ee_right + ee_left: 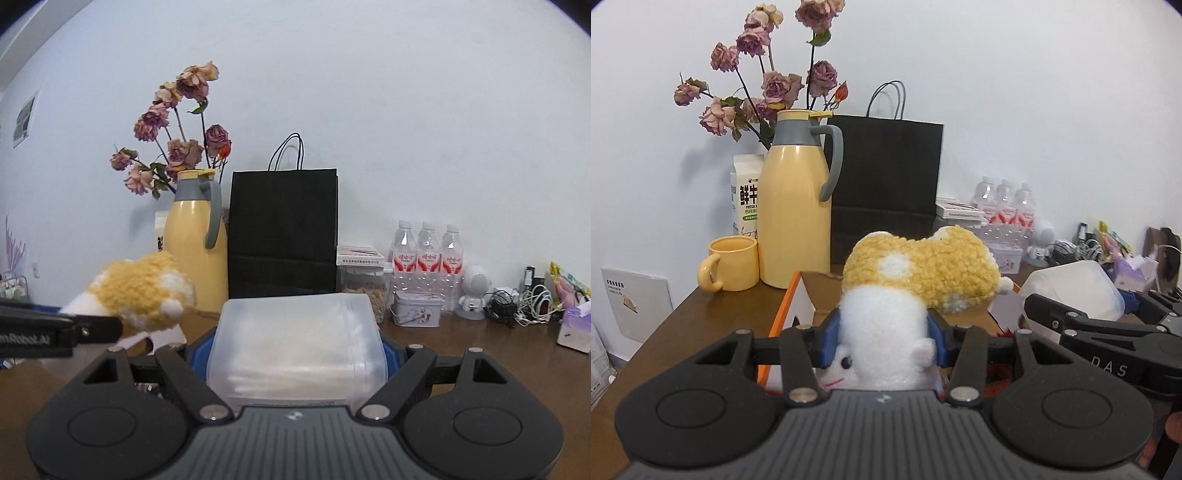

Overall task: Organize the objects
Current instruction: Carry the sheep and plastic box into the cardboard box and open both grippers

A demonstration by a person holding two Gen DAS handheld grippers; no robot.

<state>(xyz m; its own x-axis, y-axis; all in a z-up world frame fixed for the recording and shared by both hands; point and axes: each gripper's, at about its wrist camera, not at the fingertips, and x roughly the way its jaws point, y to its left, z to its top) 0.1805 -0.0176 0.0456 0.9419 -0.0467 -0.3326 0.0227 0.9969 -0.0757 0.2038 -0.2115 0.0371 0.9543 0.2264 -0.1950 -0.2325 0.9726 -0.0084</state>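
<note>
Now pinching plush dog (886,317) at its white middle, left gripper (884,341) sinking its blue pads into soft pile; light, squashy, no slipping likely. Hanging above open cardboard box (798,295), curly yellow fleece pointing far. Clamping frosted plastic tub (295,343) across its walls, right gripper (295,354) spread wide; thin, slick, probably flexing under squeeze. Carrying both clear of brown table (480,343), near black paper bag (282,232).
</note>
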